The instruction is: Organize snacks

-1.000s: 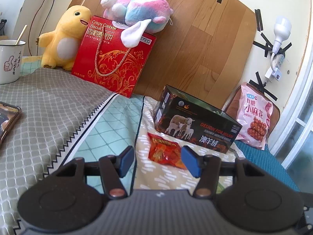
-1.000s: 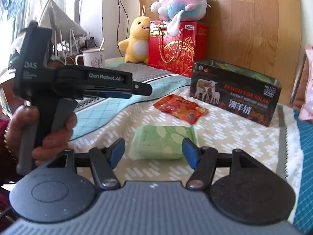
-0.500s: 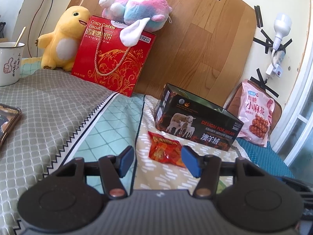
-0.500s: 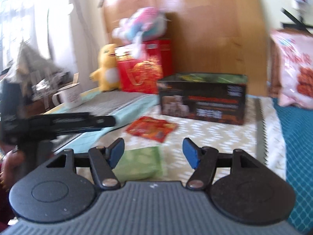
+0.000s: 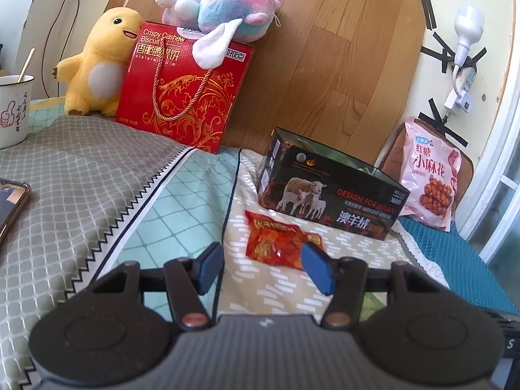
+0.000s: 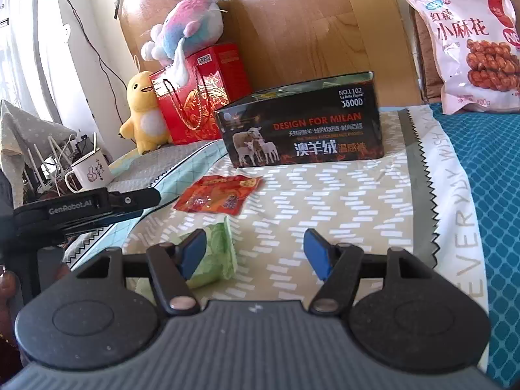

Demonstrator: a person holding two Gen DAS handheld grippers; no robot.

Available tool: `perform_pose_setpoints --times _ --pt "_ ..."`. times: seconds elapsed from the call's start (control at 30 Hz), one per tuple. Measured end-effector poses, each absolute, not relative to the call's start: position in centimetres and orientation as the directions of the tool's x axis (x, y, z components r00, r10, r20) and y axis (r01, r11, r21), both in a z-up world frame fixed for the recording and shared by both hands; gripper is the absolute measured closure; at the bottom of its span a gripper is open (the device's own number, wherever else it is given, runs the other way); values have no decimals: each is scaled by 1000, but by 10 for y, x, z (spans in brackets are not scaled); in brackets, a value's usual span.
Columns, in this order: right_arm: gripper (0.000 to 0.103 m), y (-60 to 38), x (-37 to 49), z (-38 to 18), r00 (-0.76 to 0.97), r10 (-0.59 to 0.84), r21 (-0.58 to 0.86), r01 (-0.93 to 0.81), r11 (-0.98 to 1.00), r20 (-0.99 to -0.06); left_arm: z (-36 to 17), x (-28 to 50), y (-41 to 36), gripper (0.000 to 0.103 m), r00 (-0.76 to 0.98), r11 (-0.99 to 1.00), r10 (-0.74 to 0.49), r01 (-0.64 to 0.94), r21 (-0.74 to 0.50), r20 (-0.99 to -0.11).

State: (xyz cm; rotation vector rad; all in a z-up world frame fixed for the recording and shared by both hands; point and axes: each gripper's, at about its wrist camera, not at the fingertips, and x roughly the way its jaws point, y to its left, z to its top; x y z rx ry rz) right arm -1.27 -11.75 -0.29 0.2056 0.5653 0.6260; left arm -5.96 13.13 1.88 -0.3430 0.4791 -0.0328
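Note:
A red snack packet lies flat on the patterned cloth, just beyond my left gripper, which stands open and holds nothing. In the right wrist view the same red packet lies ahead. A green packet rests on the cloth by the left finger of my right gripper, partly behind that pad. The right gripper is open, with only bare cloth between its fingers. An open-topped black box with sheep printed on it stands behind both packets. The left gripper shows side-on at the left.
A pink snack bag leans at the back right. A red biscuit gift box with a pink-blue plush on top stands by a yellow plush. A mug and a phone are at the left.
My right gripper rolled and swung to the right, so the green packet went from between its fingers to beside the left finger. The left gripper stayed where it was.

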Motion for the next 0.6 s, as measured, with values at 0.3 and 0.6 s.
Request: perform_pose_setpoints --times 0.3,0.6 --pt "35 -121 -13 -3 659 620 360 -505 784 -425 18 -57 130 48 882 946 -106 -54 -320 -459" --pt "35 -121 -14 -3 661 625 356 -514 781 -416 18 -56 129 48 880 950 -99 -56 -307 -465"
